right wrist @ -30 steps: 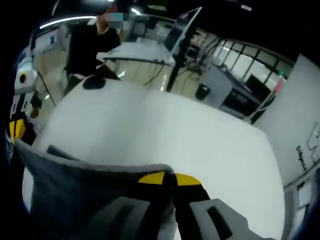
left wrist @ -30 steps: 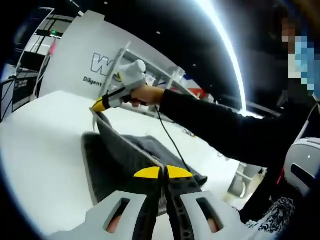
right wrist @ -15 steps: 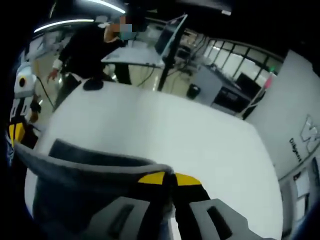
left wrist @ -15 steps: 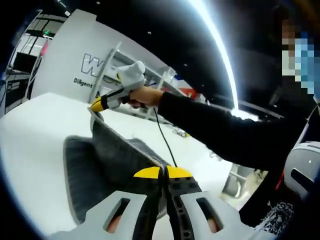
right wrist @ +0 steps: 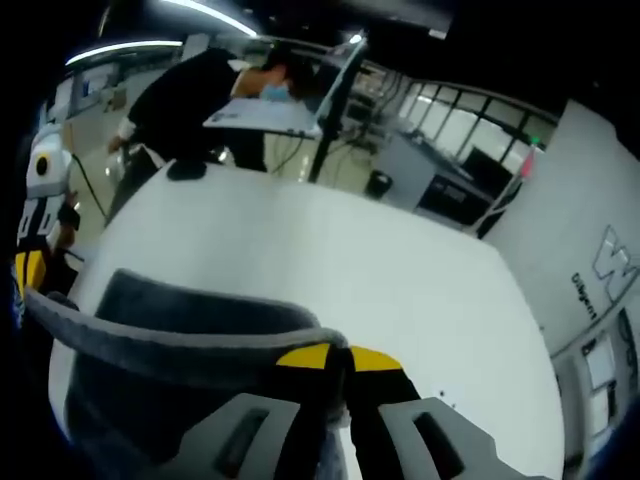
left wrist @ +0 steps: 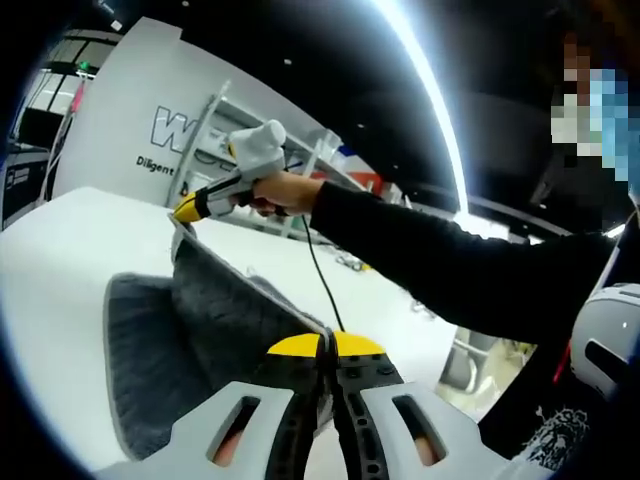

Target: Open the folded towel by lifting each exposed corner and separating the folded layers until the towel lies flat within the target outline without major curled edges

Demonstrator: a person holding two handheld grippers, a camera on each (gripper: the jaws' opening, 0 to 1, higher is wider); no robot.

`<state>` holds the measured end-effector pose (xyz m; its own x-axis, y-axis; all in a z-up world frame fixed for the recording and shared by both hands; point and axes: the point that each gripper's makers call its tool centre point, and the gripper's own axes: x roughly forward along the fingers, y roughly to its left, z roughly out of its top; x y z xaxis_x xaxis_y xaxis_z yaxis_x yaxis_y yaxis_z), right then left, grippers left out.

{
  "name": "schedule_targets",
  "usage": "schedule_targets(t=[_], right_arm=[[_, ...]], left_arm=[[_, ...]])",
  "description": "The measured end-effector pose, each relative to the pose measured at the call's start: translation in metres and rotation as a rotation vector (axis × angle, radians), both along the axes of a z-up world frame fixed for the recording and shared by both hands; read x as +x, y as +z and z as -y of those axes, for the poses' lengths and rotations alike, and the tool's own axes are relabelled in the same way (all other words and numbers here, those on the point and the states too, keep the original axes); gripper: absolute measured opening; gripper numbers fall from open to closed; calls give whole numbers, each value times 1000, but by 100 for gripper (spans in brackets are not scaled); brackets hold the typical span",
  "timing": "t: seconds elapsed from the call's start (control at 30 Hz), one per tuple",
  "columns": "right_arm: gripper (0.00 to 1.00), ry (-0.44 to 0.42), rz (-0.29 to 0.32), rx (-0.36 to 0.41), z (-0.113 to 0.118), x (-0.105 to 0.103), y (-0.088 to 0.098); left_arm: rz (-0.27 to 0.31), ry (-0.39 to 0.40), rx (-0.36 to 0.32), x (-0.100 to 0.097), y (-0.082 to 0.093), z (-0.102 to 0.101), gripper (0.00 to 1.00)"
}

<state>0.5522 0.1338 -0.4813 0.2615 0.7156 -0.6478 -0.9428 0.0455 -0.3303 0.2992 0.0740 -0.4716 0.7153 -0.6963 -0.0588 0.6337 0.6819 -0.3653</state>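
Observation:
A grey towel (left wrist: 190,330) hangs lifted above the white table (left wrist: 50,250), held along its upper edge at two corners. My left gripper (left wrist: 325,345) is shut on the near corner. In the left gripper view the right gripper (left wrist: 185,208), held by a hand in a black sleeve, is shut on the far corner. In the right gripper view my right gripper (right wrist: 345,358) pinches the towel (right wrist: 170,380), whose taut edge runs left to the other gripper's yellow tip (right wrist: 32,268). The lower layer rests on the table (right wrist: 380,270).
A white panel with lettering (left wrist: 150,120) and a shelf rack stand behind the table. Across the table a person in black (right wrist: 195,95) bends over a desk. A dark round object (right wrist: 187,170) lies at the table's far edge.
Both grippers have risen with the towel's edge, and more of the towel hangs open beneath. The person across the table has bent lower over the desk.

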Motion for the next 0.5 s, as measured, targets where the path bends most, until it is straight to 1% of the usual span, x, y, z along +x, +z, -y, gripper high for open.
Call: schedule_targets(t=[0.1,0.27,0.5], right_arm=[[1,-7,0,3,9,-3,0],[1,-26,-1,0,21,2,0],[1,-50,0,1,39,4,2]], left_arm=[[1,-12,2,2,2,4,0],[9,-31,4,4,4,16,0],[8,-53,3,5,3,32,0]])
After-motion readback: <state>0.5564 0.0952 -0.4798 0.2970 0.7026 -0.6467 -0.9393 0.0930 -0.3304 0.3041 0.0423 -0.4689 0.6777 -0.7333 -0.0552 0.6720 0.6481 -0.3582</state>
